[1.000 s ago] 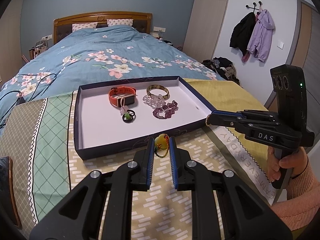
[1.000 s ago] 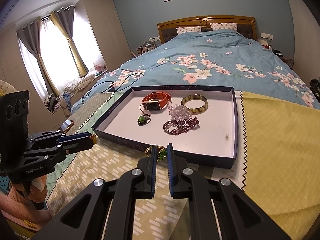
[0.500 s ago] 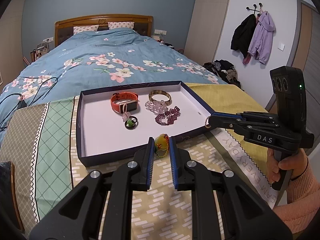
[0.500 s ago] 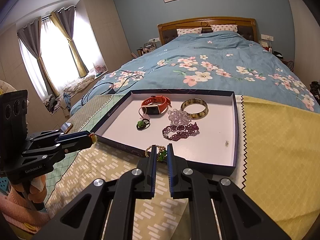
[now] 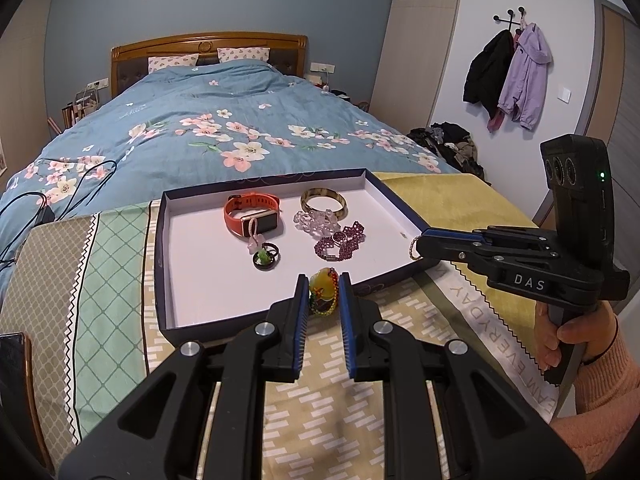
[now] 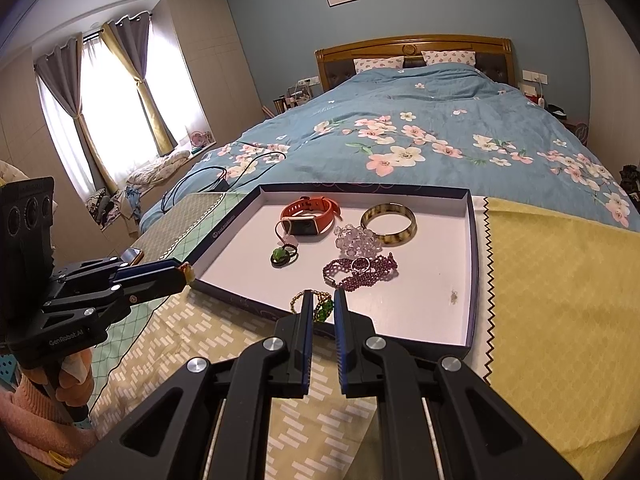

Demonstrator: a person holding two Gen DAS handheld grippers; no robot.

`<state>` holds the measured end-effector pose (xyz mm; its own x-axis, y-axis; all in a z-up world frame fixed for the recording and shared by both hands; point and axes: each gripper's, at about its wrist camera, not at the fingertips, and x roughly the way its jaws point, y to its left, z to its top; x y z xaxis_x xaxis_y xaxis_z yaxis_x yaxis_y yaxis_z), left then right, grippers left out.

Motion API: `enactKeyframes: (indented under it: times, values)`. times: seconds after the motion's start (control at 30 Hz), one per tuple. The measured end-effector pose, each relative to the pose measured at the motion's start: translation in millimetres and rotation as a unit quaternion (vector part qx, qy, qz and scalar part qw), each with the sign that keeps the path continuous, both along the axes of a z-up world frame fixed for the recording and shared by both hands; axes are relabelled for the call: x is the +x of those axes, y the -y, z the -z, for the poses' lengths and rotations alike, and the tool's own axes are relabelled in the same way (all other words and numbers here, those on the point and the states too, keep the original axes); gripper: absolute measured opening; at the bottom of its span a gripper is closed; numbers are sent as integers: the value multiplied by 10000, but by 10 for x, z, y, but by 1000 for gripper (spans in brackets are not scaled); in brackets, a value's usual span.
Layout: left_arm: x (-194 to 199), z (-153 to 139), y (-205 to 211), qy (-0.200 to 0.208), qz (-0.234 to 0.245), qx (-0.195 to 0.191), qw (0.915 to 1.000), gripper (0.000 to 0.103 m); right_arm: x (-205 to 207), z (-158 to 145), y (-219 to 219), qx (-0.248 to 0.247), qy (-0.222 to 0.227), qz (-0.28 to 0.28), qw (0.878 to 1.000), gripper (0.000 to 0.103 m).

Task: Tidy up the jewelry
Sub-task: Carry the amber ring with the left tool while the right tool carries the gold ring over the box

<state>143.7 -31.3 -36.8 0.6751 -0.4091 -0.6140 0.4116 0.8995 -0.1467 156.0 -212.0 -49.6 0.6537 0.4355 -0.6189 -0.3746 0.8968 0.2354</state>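
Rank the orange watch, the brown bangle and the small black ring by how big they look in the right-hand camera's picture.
Largest to smallest, as they look in the right wrist view:
1. Orange watch
2. Brown bangle, only a little smaller, so the top two are close
3. Small black ring, clearly the smallest

All three lie in the tray, at similar distance.

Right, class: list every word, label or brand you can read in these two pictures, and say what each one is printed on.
"DAS": white letters on the right tongs.
"GenRobot.AI": small white print on the left tongs.
"EVERYDAY": on the cloth's pale strip; the letters that follow are cut off.
Round logo on the tray rim: too small to read.
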Motion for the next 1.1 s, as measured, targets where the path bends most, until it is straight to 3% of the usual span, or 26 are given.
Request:
enactKeyframes:
  times: [1.1]
  values:
    - [303, 64, -27, -12, -208, 52, 9998, 15, 244, 0, -34, -68, 13, 49, 10000, 9]
